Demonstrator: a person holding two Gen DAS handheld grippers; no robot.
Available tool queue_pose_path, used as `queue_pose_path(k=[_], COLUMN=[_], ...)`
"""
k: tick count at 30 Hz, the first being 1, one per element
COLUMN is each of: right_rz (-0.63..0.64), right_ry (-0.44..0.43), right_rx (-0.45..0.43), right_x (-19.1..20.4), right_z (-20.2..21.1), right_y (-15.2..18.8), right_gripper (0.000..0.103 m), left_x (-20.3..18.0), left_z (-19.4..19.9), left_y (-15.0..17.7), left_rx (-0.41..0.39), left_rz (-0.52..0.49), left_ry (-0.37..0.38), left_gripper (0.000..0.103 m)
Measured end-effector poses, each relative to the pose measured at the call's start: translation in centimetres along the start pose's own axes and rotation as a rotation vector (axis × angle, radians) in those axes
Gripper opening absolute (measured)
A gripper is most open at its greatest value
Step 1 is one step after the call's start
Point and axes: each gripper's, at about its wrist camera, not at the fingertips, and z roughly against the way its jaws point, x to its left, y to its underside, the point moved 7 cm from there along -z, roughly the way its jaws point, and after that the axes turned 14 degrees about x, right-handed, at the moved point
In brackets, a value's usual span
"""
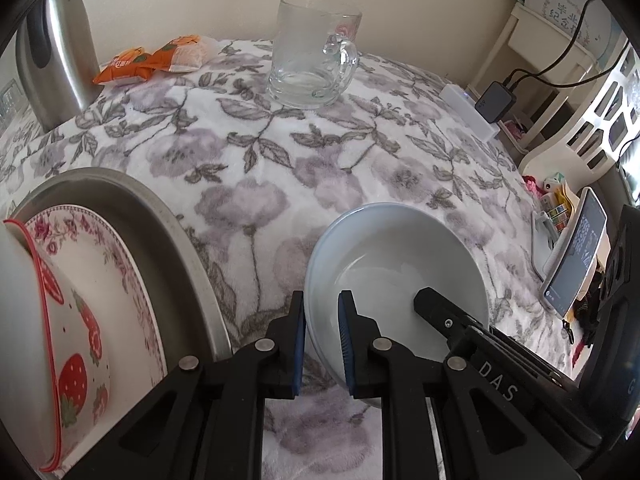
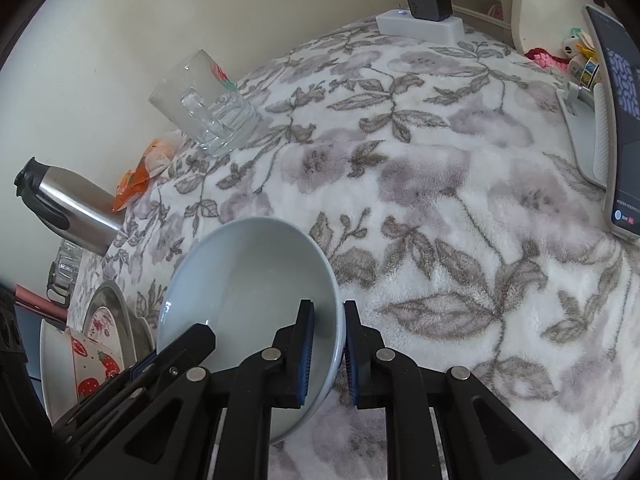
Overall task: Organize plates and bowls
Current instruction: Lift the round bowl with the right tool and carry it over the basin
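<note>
A pale blue bowl (image 1: 400, 264) is held between both grippers above the floral cloth. My left gripper (image 1: 322, 344) is shut on its left rim. My right gripper (image 2: 326, 352) is shut on its right rim; the bowl also shows in the right wrist view (image 2: 248, 280). To the left stands a steel tray (image 1: 132, 208) holding a floral plate (image 1: 92, 240) and a strawberry-patterned bowl (image 1: 68, 340). The same stack shows small at the lower left of the right wrist view (image 2: 96, 352).
A glass mug (image 1: 310, 52) stands at the back, a steel kettle (image 1: 56, 52) and orange snack packets (image 1: 152, 58) at the back left. A white power strip with a charger (image 1: 476, 110) and a phone on a stand (image 1: 576, 256) are at the right.
</note>
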Motion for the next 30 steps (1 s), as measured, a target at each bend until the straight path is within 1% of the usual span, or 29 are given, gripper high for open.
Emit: queue_pose_path(k=[11, 17, 21, 27, 30], right_rz=[-0.002, 0.003, 0.019, 0.035, 0.047], right_ry=[-0.012, -0.015, -0.010, -0.020, -0.022], right_rx=[-0.004, -0.027, -0.056, -0.105, -0.121], right_x=[0.0, 0.2, 0.9, 2.8, 4.0], right_z=[0.9, 2.3, 4.2, 7.3, 8.5], right_y=[0.2, 0.3, 0.4, 0.7, 1.0], right_gripper=[0.015, 0.015, 0.015, 0.015, 0.015], left_x=[0.1, -0.5, -0.7, -0.9, -0.5], left_z=[0.3, 1.6, 3.4, 7.4, 9.0], left_y=[0.1, 0.1, 0.1, 0.2, 0.4], left_rx=[0.010, -0.011, -0.034, -0.099, -0.118], left_rz=[0.010, -0.004, -0.006, -0.013, -0.009], left_ry=[0.047, 0.058, 0.084, 0.112, 0.126], left_gripper=[0.016, 0.016, 0.016, 0.016, 0.016])
